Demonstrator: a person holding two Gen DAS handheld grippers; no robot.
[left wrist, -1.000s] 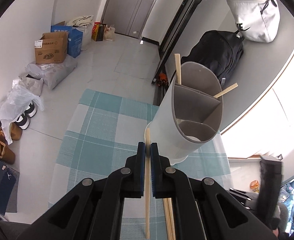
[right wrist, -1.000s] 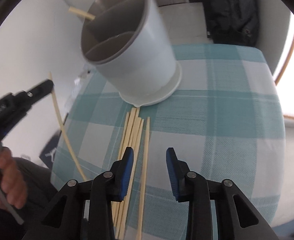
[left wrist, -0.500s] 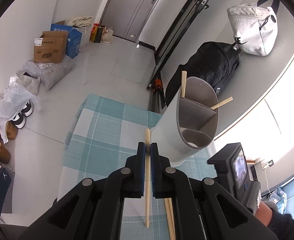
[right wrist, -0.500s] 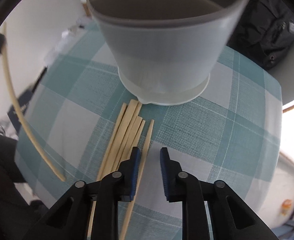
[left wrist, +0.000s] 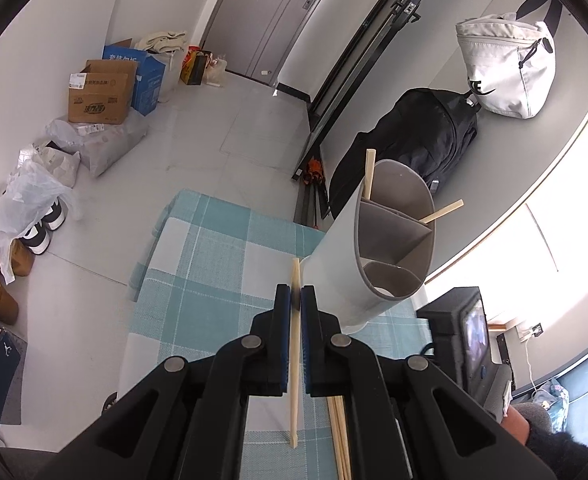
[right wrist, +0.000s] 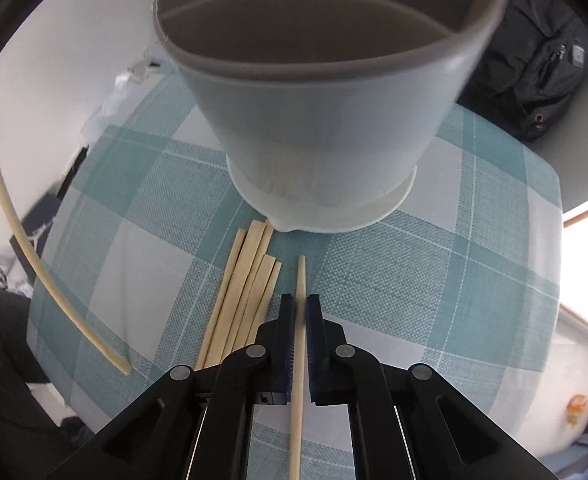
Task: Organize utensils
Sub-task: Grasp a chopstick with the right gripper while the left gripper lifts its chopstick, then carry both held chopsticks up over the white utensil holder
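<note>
The utensil holder [right wrist: 326,120] stands upright on the checked cloth [right wrist: 454,280] that covers the counter. Dividers split its interior into compartments; two chopsticks [left wrist: 370,176] already lean in the far compartments, their ends above the rim.

A bundle of loose chopsticks [right wrist: 245,288] lies flat on the cloth just in front of the holder's base, tips pointing toward it. This placement keeps each stick aligned with the approach direction of the grippers.

The right hand-held gripper [right wrist: 300,312] is low over the cloth, its jaws closed to a narrow gap around a single chopstick [right wrist: 301,280] lying slightly apart from the bundle. Contact appears made; a firm clamp cannot be confirmed.

The left hand-held gripper [left wrist: 295,300] is clenched on another chopstick [left wrist: 295,280], held raised above the cloth and beside the holder wall. Gripping near one end leaves most of the length free for insertion, judged to be the next step.
</note>
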